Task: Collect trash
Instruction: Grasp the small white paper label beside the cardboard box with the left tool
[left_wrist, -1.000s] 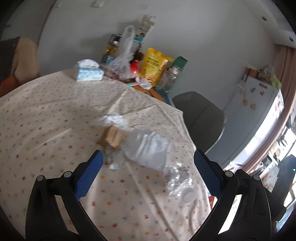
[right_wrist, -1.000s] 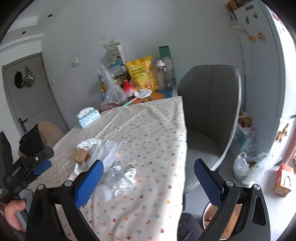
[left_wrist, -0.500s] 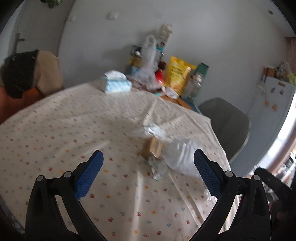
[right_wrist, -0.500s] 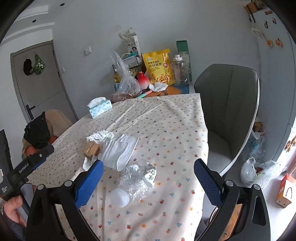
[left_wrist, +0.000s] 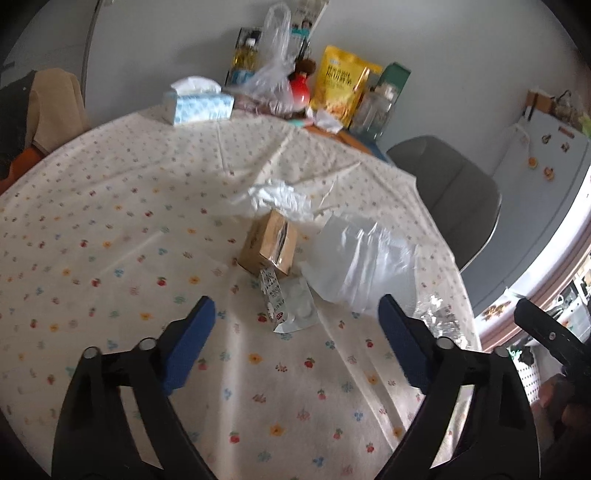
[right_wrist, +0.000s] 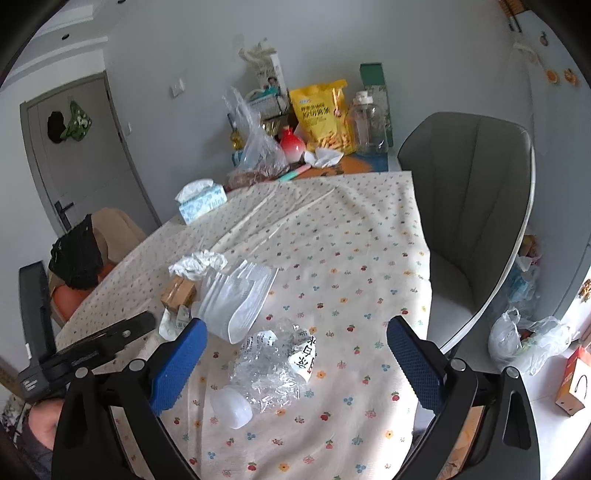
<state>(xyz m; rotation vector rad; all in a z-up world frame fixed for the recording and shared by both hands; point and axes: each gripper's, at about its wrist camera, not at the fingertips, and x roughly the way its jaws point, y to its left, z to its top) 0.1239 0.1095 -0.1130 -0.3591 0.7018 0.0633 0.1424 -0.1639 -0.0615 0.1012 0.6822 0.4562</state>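
Trash is all sitting in a loose cluster mid-surface. From your left wrist: the left tool hangs wide apart, holding nothing, lined up on the small wrapper just in front of the cardboard box, with the crumpled tissue behind and the clear plastic tray beside it. From your right wrist: the right tool is equally wide and bare, right over the crushed bottle. You're at the approach step, I'd say; next you need to drop down and close on one piece.
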